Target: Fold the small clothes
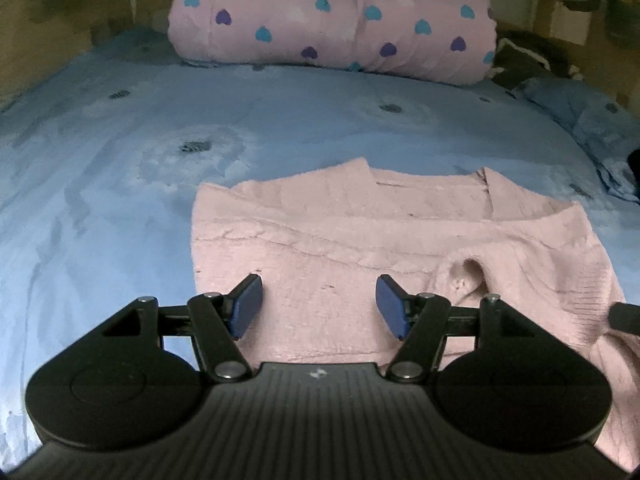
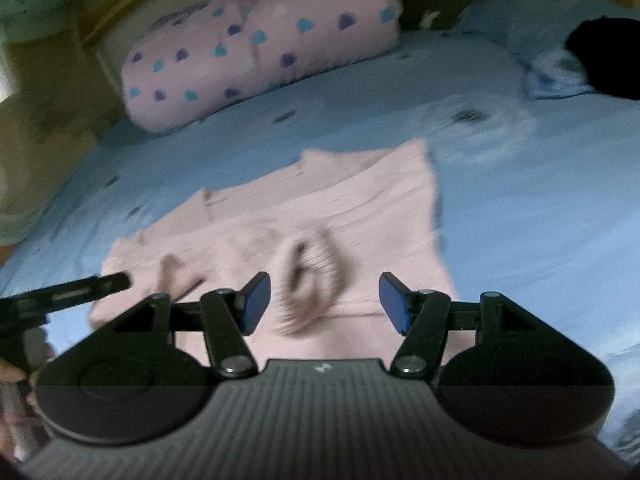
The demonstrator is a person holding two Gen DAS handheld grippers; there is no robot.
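Note:
A small pink knitted sweater (image 1: 340, 236) lies flat on the blue bedsheet (image 1: 120, 152), its sleeves folded in across the body. My left gripper (image 1: 319, 306) hovers over the sweater's near left part, jaws apart, nothing between the blue pads (image 1: 249, 304). In the right wrist view the same sweater (image 2: 352, 200) is blurred. My right gripper (image 2: 324, 304) stands open above its near edge, just in front of a ribbed sleeve cuff (image 2: 310, 276). The left gripper's black tip (image 2: 100, 284) pokes in from the left over the sweater's corner.
A rolled pink blanket with blue and purple hearts (image 1: 332, 20) lies at the head of the bed. A blue pillow (image 1: 580, 112) and a dark object (image 2: 604, 56) sit at the right. Wooden wall on the left (image 1: 48, 20).

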